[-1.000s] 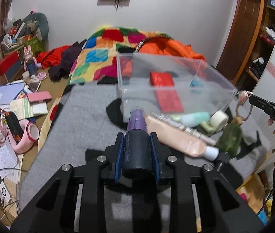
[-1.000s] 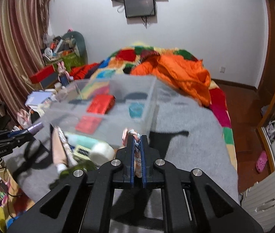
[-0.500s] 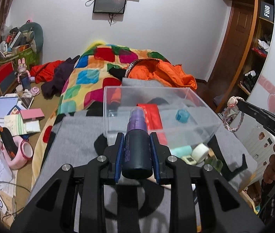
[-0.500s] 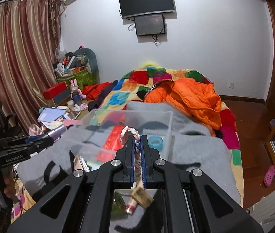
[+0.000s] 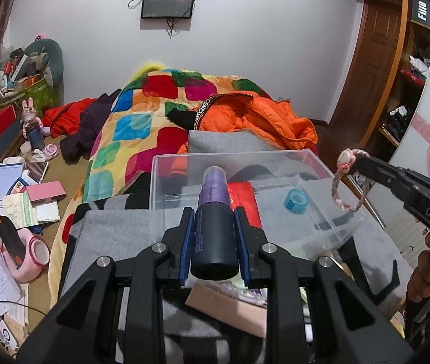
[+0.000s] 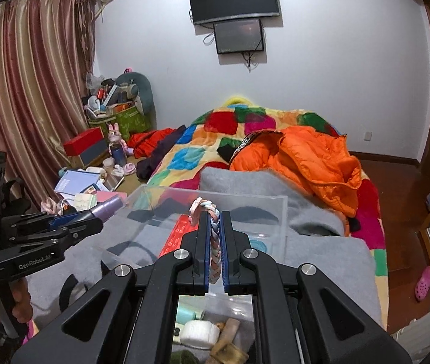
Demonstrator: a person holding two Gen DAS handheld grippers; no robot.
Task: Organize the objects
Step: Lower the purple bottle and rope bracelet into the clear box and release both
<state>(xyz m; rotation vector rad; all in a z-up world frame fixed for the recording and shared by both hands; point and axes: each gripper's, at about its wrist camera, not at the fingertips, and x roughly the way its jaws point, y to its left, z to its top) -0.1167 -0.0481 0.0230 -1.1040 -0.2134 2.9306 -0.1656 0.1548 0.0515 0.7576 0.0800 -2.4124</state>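
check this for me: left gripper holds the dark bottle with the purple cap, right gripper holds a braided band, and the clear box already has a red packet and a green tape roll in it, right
Nearly. The tape roll in the clear box is blue, not green, as the left wrist view shows. The rest stands: the left gripper holds the dark bottle with the purple cap, the right gripper holds the braided band, and the red packet lies in the box.

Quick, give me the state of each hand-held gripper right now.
Left hand-held gripper: shut on the dark spray bottle with a purple cap.
Right hand-held gripper: shut on the braided bracelet.
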